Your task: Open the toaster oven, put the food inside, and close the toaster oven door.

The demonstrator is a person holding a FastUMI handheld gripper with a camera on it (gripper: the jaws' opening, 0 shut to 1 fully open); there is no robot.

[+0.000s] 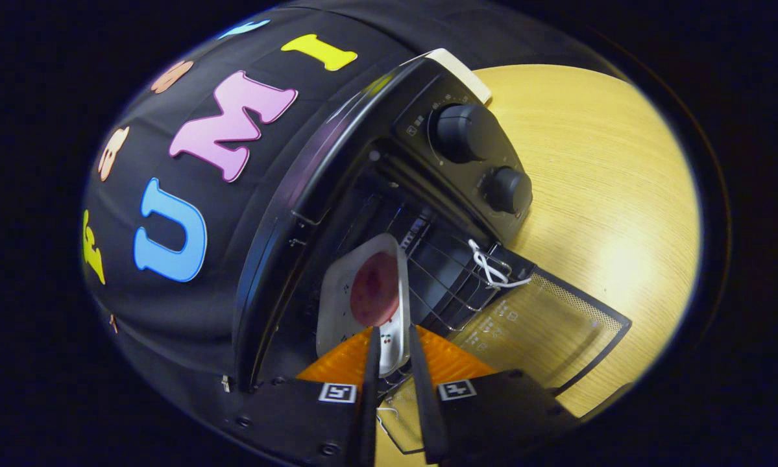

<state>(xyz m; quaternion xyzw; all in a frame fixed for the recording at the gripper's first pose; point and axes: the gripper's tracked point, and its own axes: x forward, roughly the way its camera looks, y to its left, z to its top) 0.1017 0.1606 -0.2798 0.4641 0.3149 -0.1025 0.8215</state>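
Toaster oven (389, 194) tilted in view, standing on a pale wooden table (596, 194), door (544, 331) dropped open and lying flat toward the gripper, a white cord (492, 269) looped at its hinge corner. Inside, a small white tray (337, 305) carrying a round reddish piece of food (374, 288), sitting on the wire rack (447, 285) just past the opening. Gripper (394, 353) with fingers drawn close together over the tray's near rim, apparently pinching that rim, though true contact on both sides hard to confirm from here. Tray likely thin, stiff and light, probably metal or enamel, so smooth and prone to slipping or tipping when held by one edge; best kept level and held at the middle of the near rim. Food probably soft and loose on the tray, free to slide if tilted. Door glass likely fragile, and hinged low; best lifted from the far free edge or handle, with a steady push, not a snap. Two knobs (466, 133) on the oven's control panel, well apart from the gripper.
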